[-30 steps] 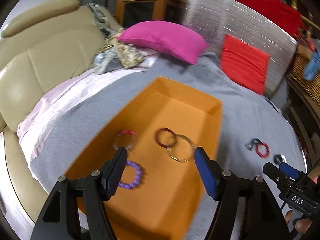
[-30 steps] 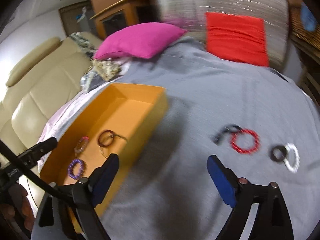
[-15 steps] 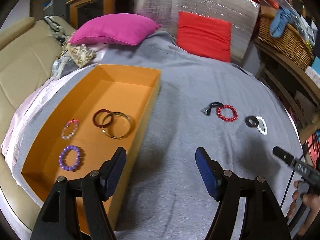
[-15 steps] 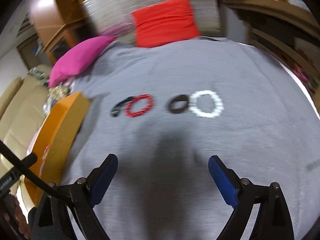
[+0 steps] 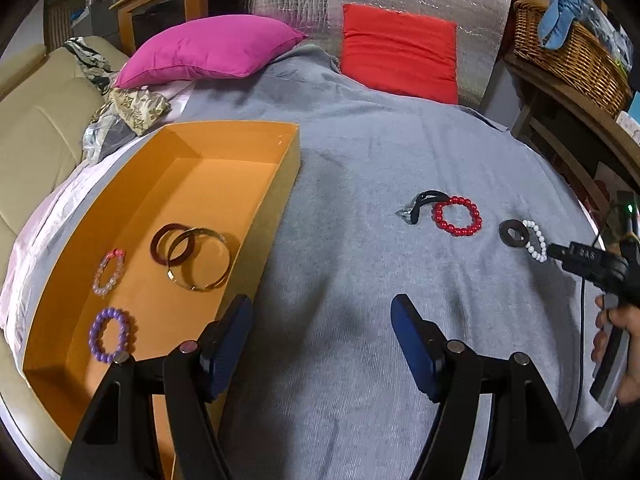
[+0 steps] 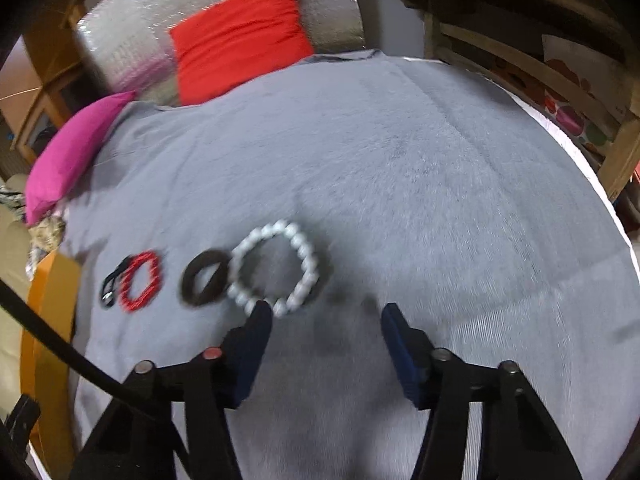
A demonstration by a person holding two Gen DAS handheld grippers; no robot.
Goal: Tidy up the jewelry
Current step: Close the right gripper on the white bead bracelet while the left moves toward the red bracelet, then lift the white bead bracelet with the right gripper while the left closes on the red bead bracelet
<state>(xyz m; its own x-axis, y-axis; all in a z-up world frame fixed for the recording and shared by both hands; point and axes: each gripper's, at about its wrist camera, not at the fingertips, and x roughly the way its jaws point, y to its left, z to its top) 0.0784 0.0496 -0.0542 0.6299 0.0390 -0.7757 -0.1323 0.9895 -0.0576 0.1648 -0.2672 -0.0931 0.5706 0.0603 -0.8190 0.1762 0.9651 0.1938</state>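
An orange box point(image 5: 248, 236) lies on the grey cloth and holds a purple bead bracelet point(image 5: 111, 334), a pink bead bracelet point(image 5: 108, 272), a dark red bangle point(image 5: 170, 242) and a gold bangle point(image 5: 200, 259). On the cloth lie a red bead bracelet point(image 5: 457, 216), a black band point(image 5: 420, 204), a dark ring point(image 5: 513, 233) and a white bead bracelet point(image 5: 535, 240). My left gripper point(image 5: 322, 322) is open and empty beside the box. My right gripper point(image 6: 324, 312) is open, low over the cloth, its left fingertip touching the white bead bracelet point(image 6: 278, 268), beside the dark ring point(image 6: 206, 278).
A pink cushion point(image 5: 208, 52) and a red cushion point(image 5: 400, 52) lie at the far end against a silver panel. A beige sofa point(image 5: 32, 120) is on the left. A wicker basket point(image 5: 568, 56) sits on wooden shelving at the right.
My left gripper swung right, from over the box to the cloth beside it. My right gripper swung right and closed in on the white bead bracelet. Both stayed open.
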